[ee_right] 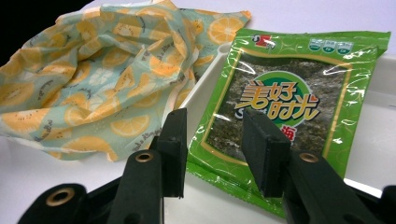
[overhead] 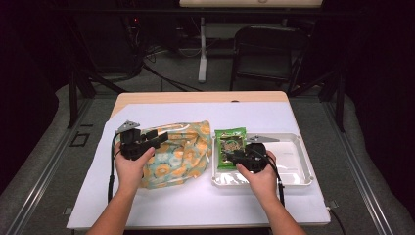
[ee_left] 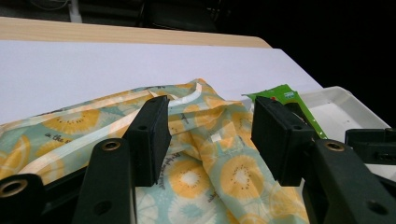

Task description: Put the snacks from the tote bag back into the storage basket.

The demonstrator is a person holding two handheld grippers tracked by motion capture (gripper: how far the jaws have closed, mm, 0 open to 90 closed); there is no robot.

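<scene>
Both tongs, left and right, gape empty; ahead of right, light, crinkly, slippery packet: pinch its near edge.

We see a wooden table with a big white sheet spread over most of it. Only a strip of wood shows along the far edge. Behind the table stands a dark folding chair, and next to it a white table leg goes down to the grey floor. Black cables lie on the floor back there. The room behind is very dark.
</scene>
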